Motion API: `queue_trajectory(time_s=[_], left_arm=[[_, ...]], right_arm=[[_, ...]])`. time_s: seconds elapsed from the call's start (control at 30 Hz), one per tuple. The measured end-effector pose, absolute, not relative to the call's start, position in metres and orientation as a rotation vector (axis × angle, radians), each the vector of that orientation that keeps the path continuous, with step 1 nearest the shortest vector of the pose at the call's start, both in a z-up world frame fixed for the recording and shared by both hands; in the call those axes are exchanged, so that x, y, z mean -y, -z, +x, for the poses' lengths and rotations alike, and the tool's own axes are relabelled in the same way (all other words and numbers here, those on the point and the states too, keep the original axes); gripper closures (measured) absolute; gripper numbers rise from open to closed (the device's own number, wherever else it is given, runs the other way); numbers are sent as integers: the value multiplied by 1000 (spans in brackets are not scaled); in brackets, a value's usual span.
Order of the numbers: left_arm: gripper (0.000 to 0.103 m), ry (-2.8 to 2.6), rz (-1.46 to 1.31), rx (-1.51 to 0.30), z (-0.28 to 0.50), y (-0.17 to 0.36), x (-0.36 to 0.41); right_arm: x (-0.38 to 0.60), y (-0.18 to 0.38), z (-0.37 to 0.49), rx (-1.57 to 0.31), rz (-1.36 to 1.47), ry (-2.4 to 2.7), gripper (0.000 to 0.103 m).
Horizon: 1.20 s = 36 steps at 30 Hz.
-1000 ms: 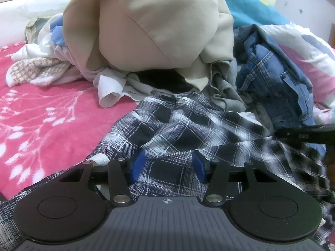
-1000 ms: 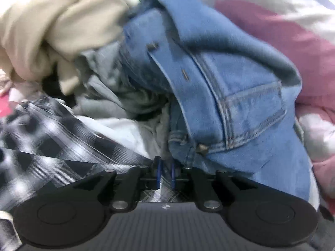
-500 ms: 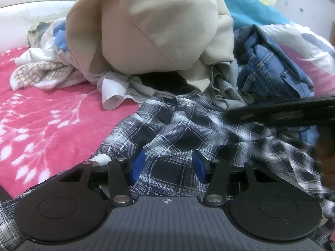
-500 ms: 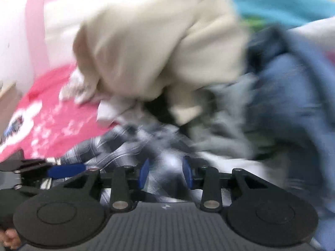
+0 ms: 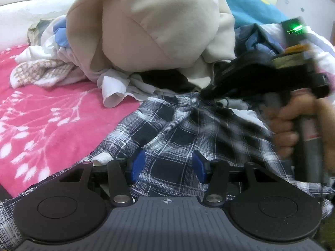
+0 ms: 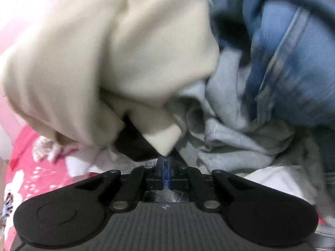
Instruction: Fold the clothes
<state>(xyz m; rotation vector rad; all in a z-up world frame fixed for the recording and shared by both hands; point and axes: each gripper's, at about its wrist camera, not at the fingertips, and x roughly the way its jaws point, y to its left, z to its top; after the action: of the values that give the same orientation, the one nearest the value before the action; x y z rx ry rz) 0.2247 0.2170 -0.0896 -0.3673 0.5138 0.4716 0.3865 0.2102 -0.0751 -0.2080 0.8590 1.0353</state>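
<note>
A black-and-white plaid shirt (image 5: 178, 129) lies crumpled on the pink bedspread (image 5: 41, 113), in front of a heap of clothes. My left gripper (image 5: 168, 164) is open, its blue pads just above the shirt's near part. My right gripper (image 6: 166, 167) is shut, with plaid cloth pinched between its pads. In the left wrist view it (image 5: 206, 94) grips the shirt's far edge, right below the beige hoodie (image 5: 150, 31); the cloth bunches toward it.
The heap holds the beige hoodie (image 6: 104, 52), a grey sweatshirt (image 6: 230, 125), blue jeans (image 6: 293, 62), a teal garment (image 5: 251, 2) and white cloths (image 5: 113, 92). A white pillow (image 5: 25, 10) lies at the back left. A hand (image 5: 291, 125) holds the right gripper's handle.
My right gripper opened, swung left from the jeans to the shirt's far edge and shut on the plaid cloth. My left gripper stayed open in place.
</note>
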Motion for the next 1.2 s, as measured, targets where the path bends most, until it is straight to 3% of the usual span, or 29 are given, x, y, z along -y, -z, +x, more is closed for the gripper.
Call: queue_trajectory(time_s=[0.3, 0.53, 0.7, 0.8, 0.97, 1.2], left_arm=[[51, -468, -379, -517, 226, 89, -217], [48, -463, -392, -515, 225, 86, -216], [45, -473, -385, -476, 219, 79, -212], [38, -486, -365, -445, 214, 72, -207], [38, -442, -379, -401, 196, 53, -200], [36, -274, -386, -376, 206, 28, -156]], right_arm=[[-196, 61, 380, -927, -243, -979, 102], [-149, 23, 387, -813, -40, -942, 101], [-57, -27, 372, -763, 92, -883, 101], [8, -55, 356, -722, 134, -815, 101], [128, -98, 314, -643, 167, -663, 100], [232, -97, 264, -595, 121, -436, 100]])
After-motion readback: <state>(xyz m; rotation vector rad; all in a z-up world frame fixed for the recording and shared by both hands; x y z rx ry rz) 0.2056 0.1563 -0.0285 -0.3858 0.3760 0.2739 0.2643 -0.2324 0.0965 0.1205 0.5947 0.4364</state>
